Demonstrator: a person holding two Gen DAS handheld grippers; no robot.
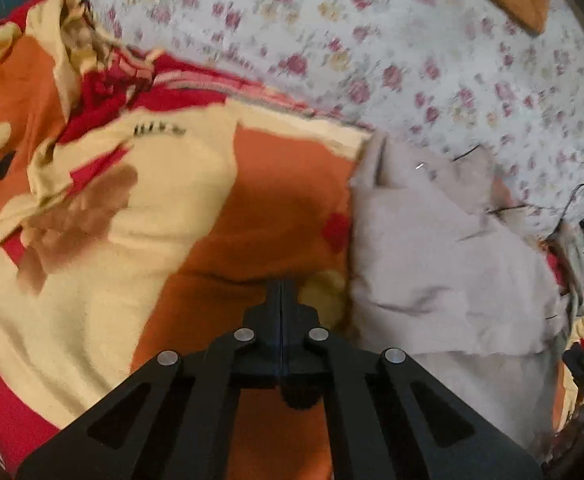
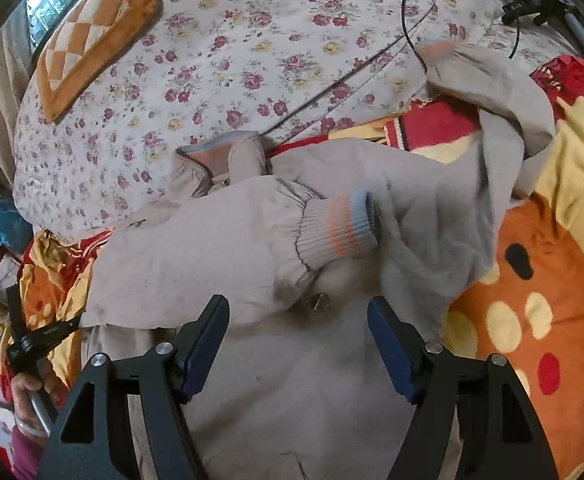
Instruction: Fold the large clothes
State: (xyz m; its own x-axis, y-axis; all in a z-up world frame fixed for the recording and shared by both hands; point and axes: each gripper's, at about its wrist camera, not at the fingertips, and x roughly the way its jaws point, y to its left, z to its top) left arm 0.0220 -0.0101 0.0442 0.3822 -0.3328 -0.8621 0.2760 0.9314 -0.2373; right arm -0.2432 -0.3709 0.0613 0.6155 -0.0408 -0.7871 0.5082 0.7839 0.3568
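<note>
A large grey jacket (image 2: 196, 256) lies crumpled on a bed, with its striped sleeve cuff (image 2: 339, 228) folded over the body and its collar (image 2: 212, 156) at the far side. My right gripper (image 2: 297, 320) hovers open just over the jacket's near part, both blue pads bare. In the left wrist view the jacket (image 1: 431, 260) sits to the right. My left gripper (image 1: 283, 284) is shut with nothing visible between its fingers, over the orange and yellow blanket (image 1: 172, 200). The right wrist view shows the left gripper (image 2: 76, 320) by the jacket's left edge, in a person's hand (image 2: 32, 392).
A floral sheet (image 2: 252, 60) covers the far half of the bed. An orange checked cushion (image 2: 92, 32) lies at the far left and a black cable (image 2: 407, 20) crosses the sheet. The patterned blanket (image 2: 539, 280) spreads under and right of the jacket.
</note>
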